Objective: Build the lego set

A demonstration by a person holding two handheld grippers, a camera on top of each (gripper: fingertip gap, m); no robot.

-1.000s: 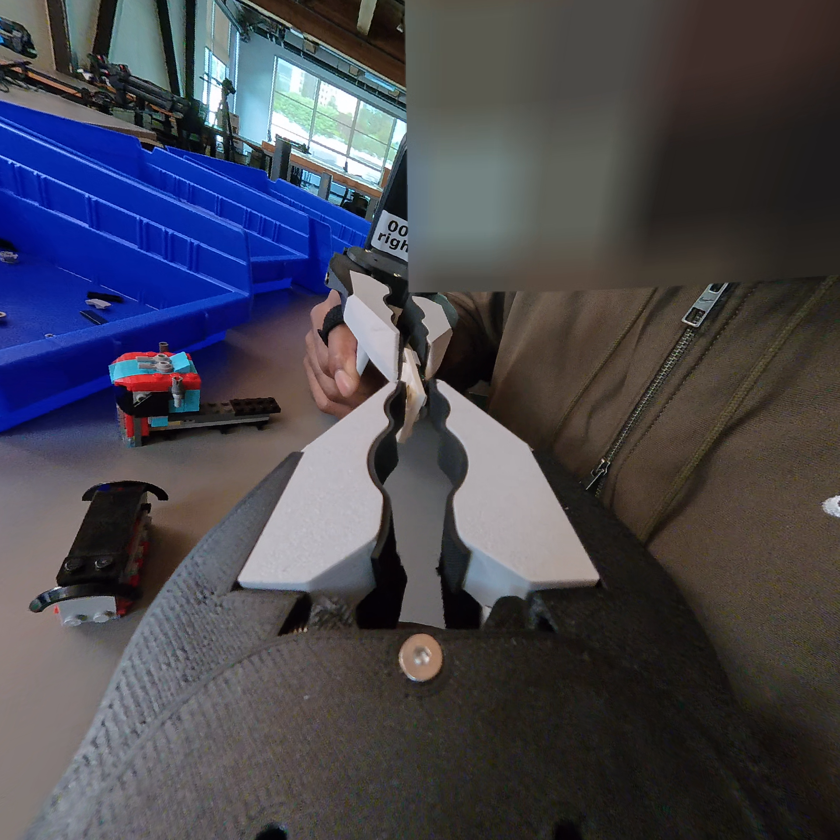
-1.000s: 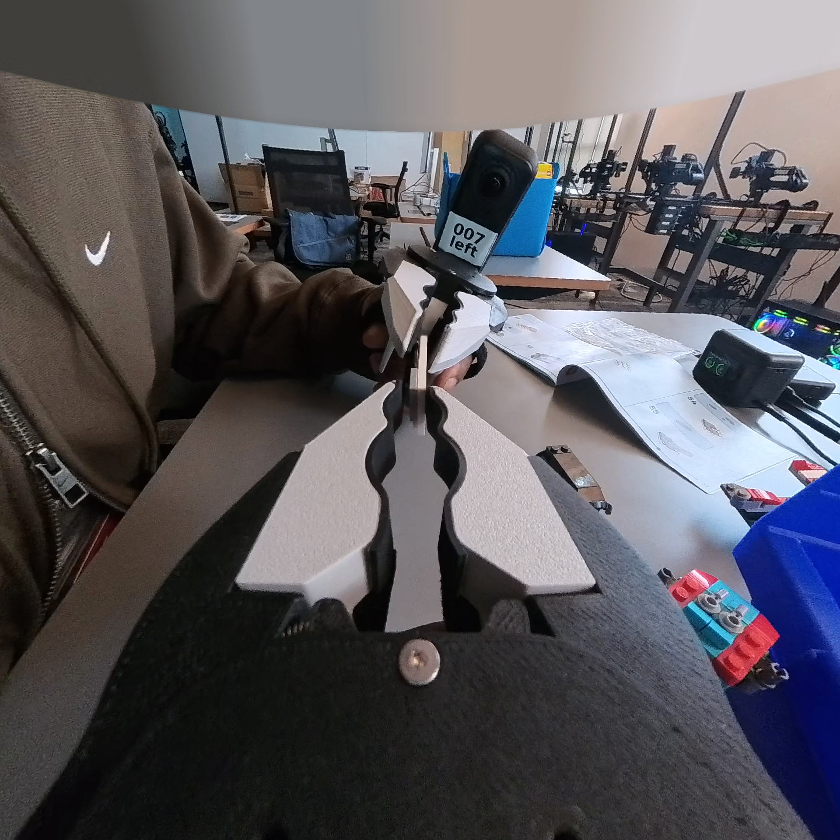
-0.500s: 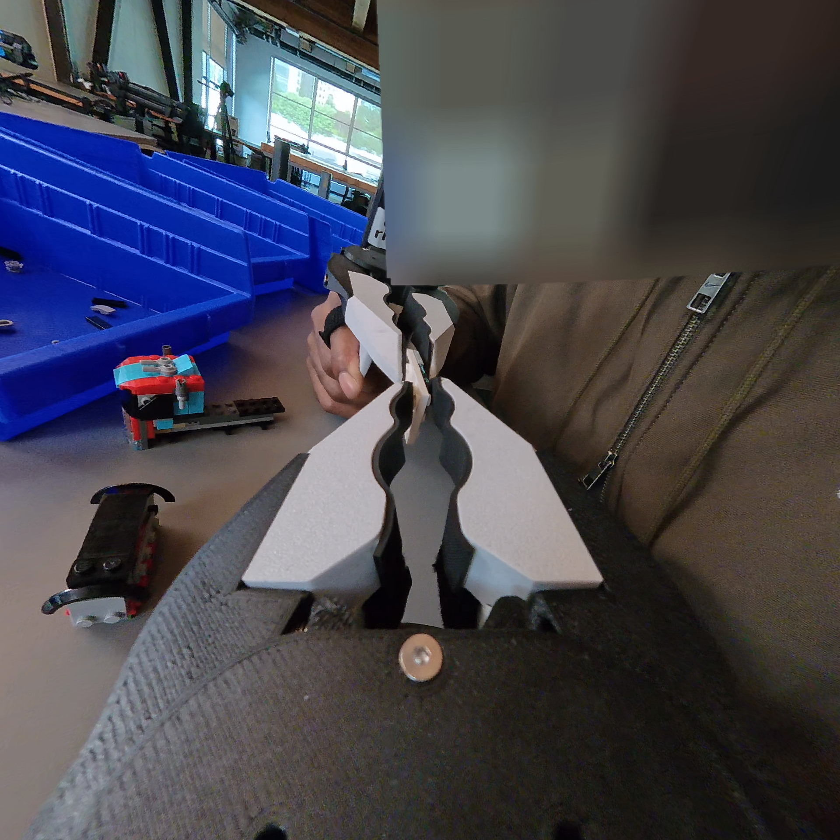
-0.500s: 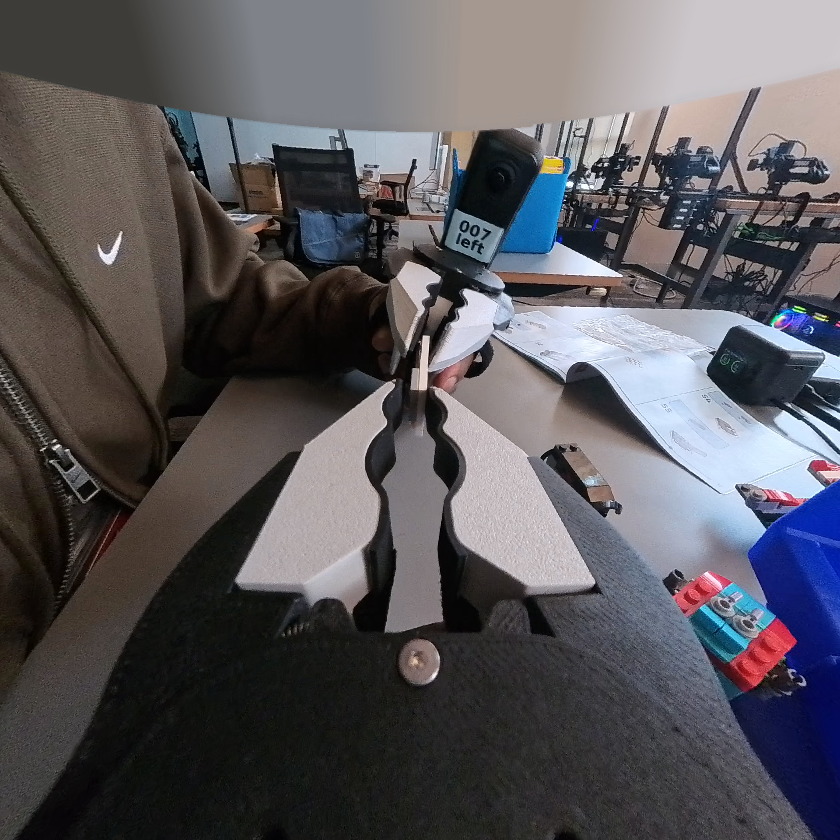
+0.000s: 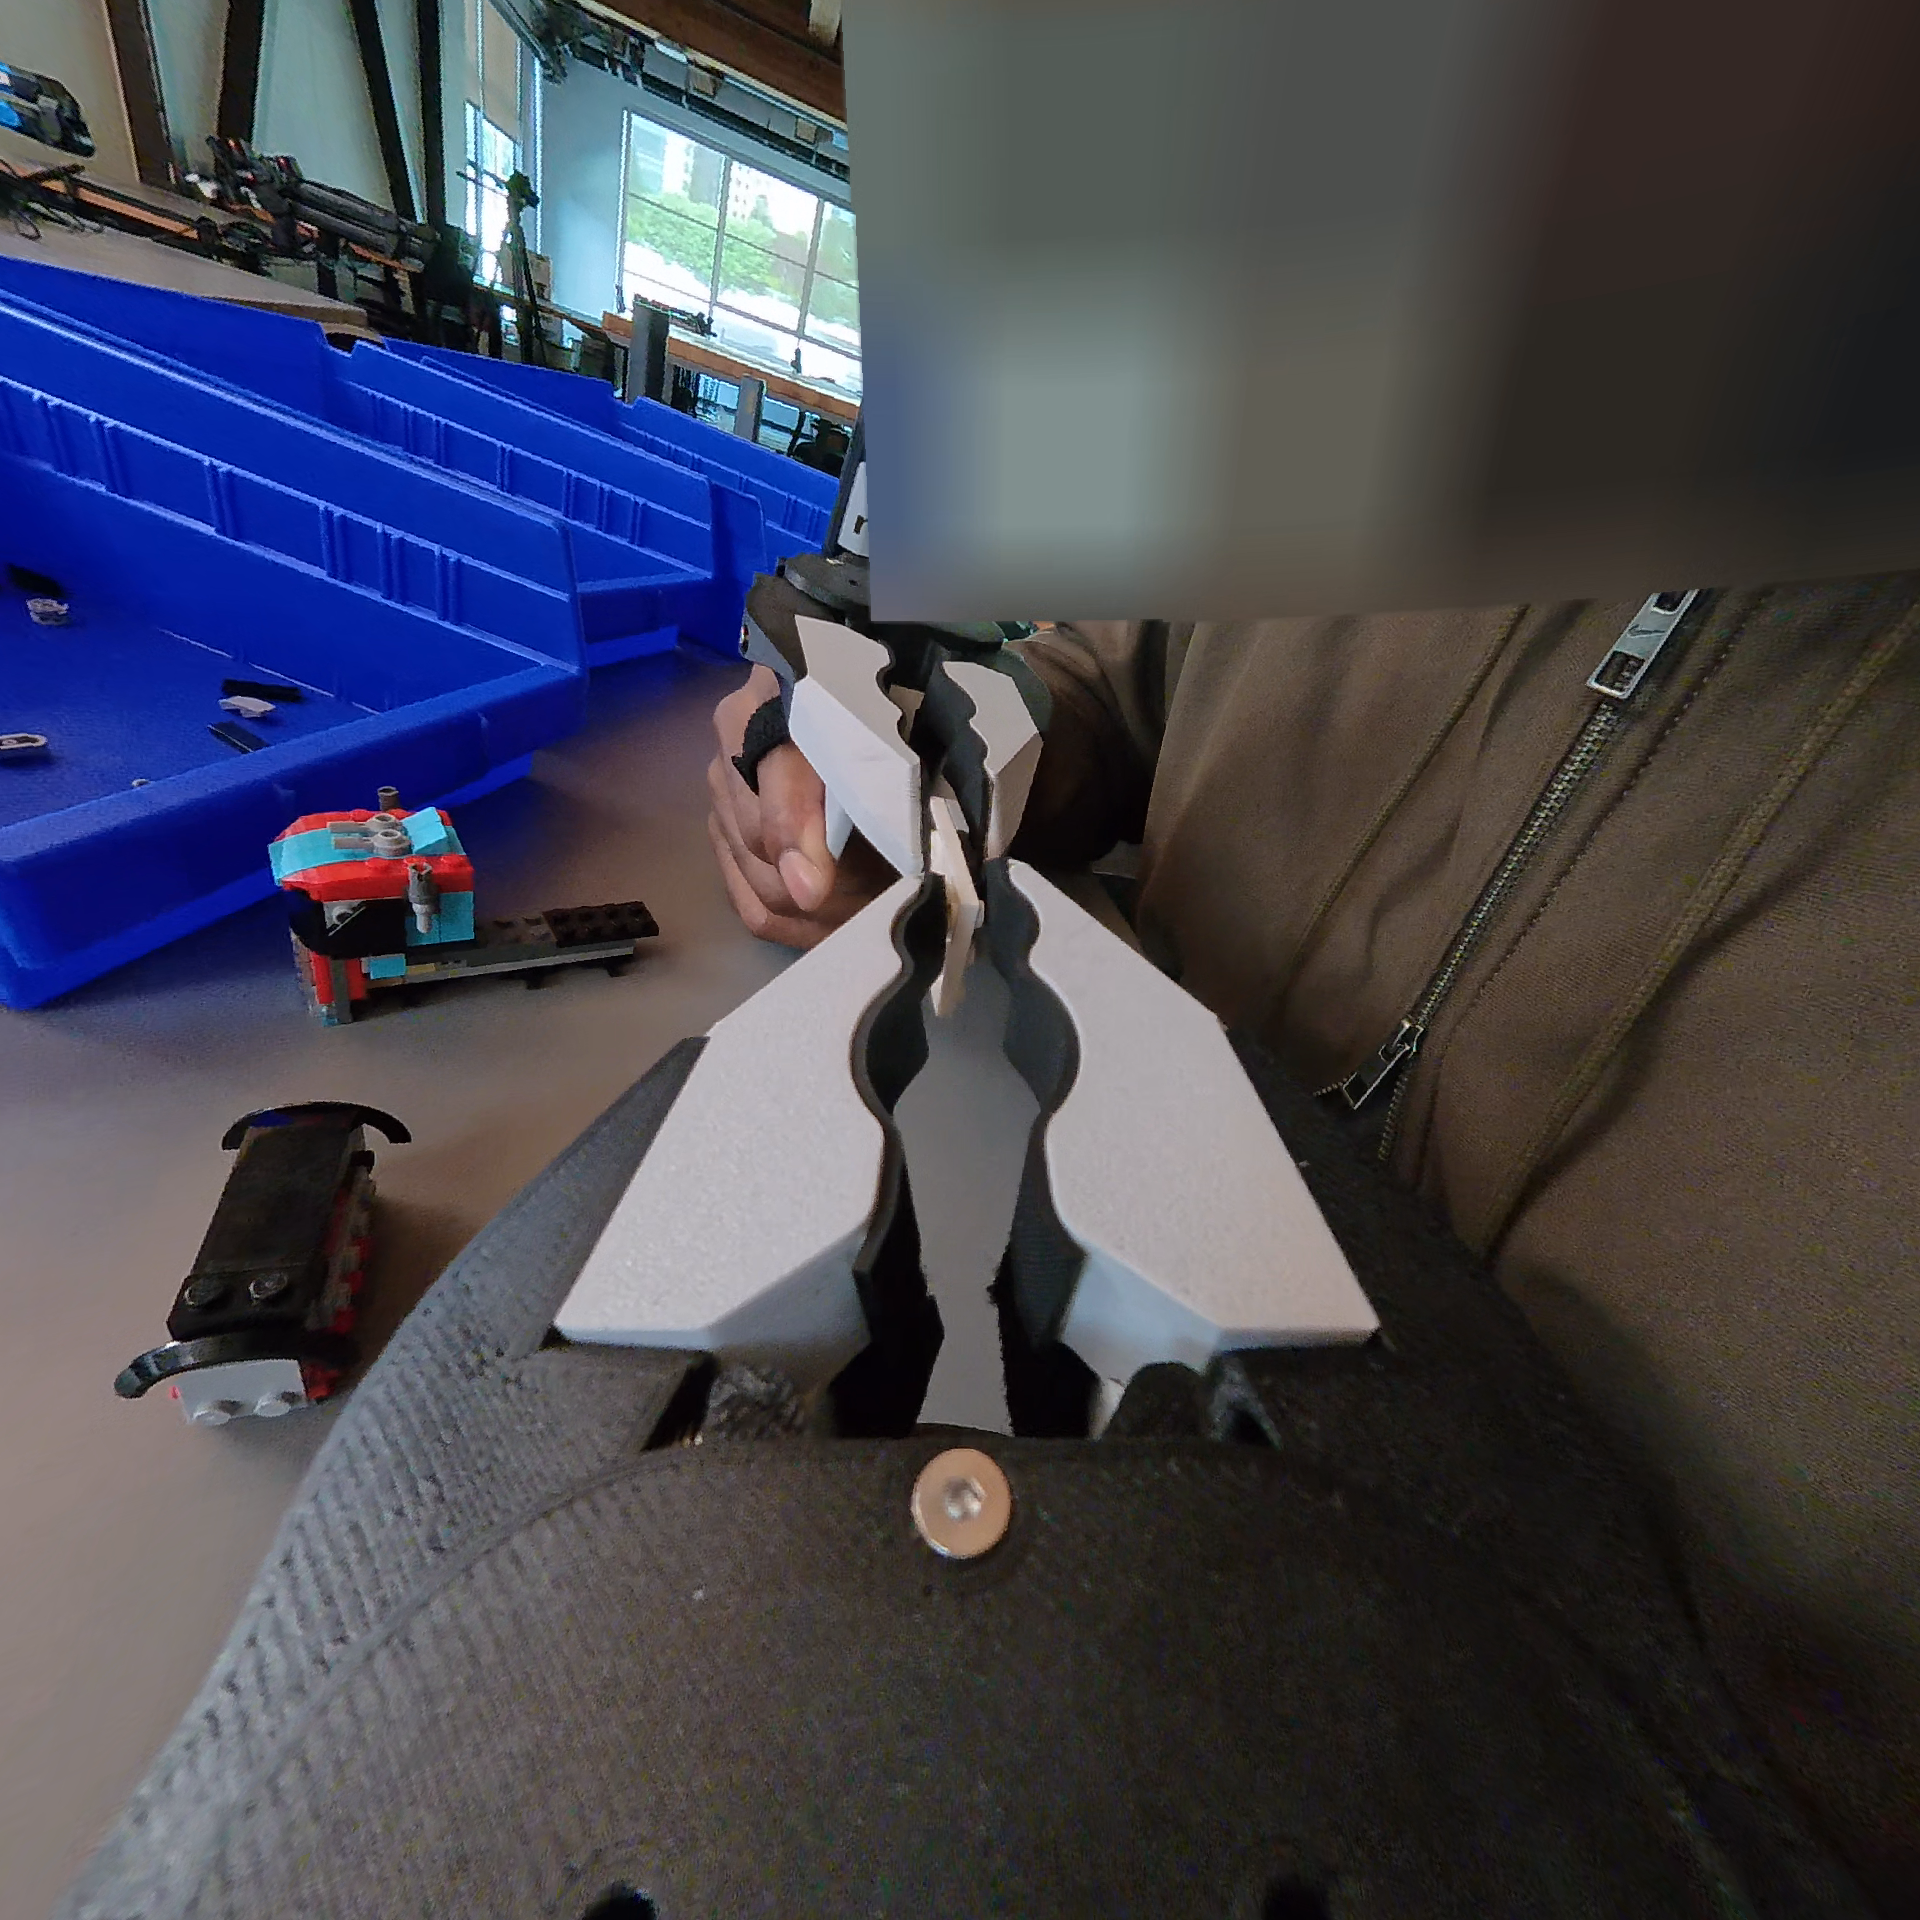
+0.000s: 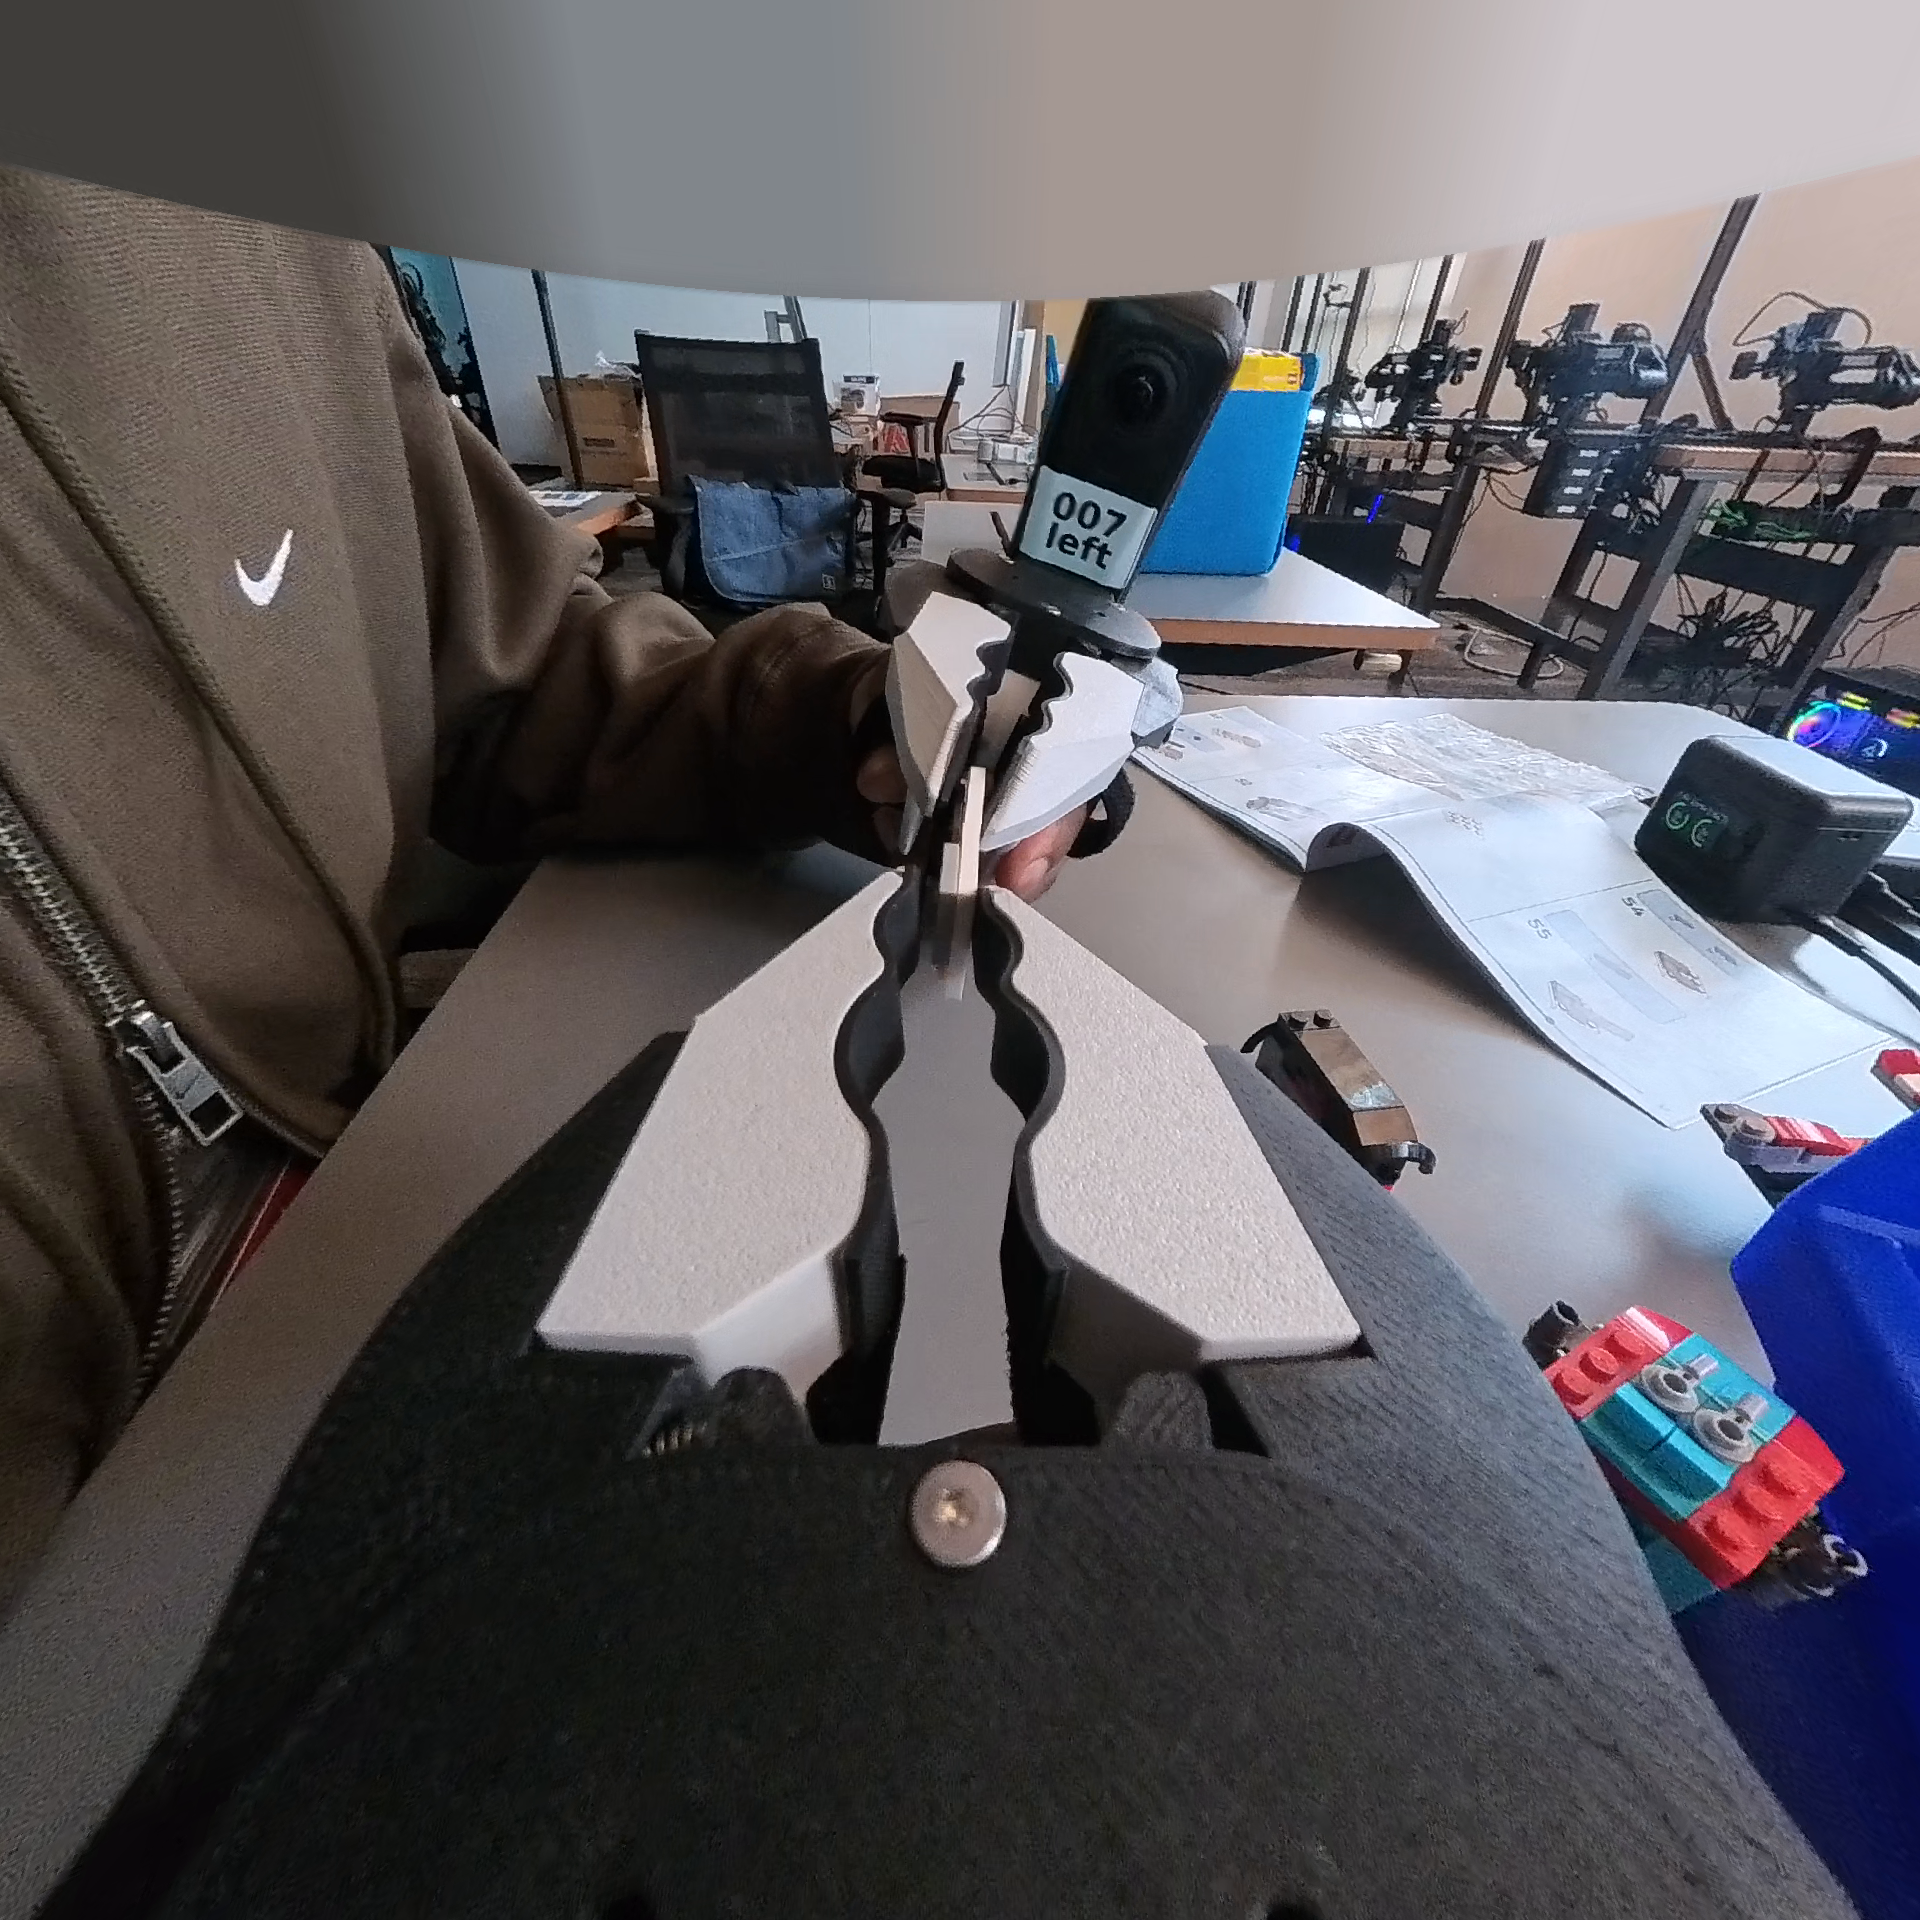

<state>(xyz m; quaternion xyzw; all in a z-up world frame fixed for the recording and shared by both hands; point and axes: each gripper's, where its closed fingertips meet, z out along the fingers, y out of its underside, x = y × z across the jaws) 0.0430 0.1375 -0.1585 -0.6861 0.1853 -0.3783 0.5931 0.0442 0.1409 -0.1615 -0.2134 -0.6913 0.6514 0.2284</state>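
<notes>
Pinching thin white plates (image 5: 954,914) tip to tip, my left gripper (image 5: 961,940) and right gripper (image 6: 951,935) meet, nearly shut, above a grey table (image 6: 1299,935) with blue bins (image 5: 312,644), a booklet (image 6: 1558,883), a labelled camera (image 6: 1127,436).

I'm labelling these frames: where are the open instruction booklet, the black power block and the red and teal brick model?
Instruction booklet (image 6: 1558,883): right wrist view, on its open page.
Black power block (image 6: 1766,821): right wrist view, on its top face.
Red and teal brick model (image 5: 374,883): left wrist view, on its red side.
</notes>
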